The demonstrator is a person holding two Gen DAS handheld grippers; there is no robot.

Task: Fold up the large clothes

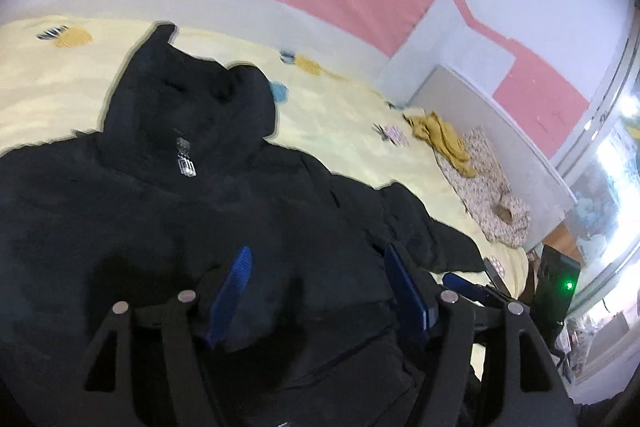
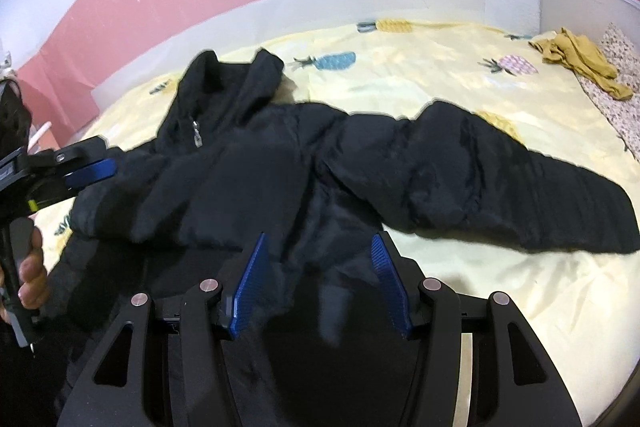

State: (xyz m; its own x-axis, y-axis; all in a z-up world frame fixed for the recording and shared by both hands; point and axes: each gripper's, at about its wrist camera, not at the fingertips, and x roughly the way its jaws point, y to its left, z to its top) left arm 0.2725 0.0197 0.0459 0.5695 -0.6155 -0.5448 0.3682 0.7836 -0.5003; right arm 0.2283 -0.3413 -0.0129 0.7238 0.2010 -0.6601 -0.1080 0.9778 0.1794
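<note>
Lying face up on the pale yellow pineapple-print bedsheet (image 2: 420,75), the black padded hooded jacket (image 2: 248,171) has its hood at the far side, its zip pull (image 2: 196,137) at the collar and one sleeve (image 2: 520,187) stretched out to the right. The left side looks already turned in over the chest, so the step in hand is probably bringing the right sleeve across. The left gripper (image 1: 320,291) stands with its blue pads apart over the chest fabric, pinching nothing; the right gripper (image 2: 320,283) is likewise spread, jacket cloth lying between its fingers with no visible squeeze. To fold well, the right gripper should take the sleeve near the shoulder seam, lift only slightly and lay it flat across, while the left pins the body against sliding; puffy filling tends to spring back. The jacket's near hem is hidden beneath both grippers, and the left sleeve cannot be made out. A mustard-yellow crumpled garment (image 2: 580,63) lies far right, well apart, on a floral cloth (image 1: 480,183).
</note>
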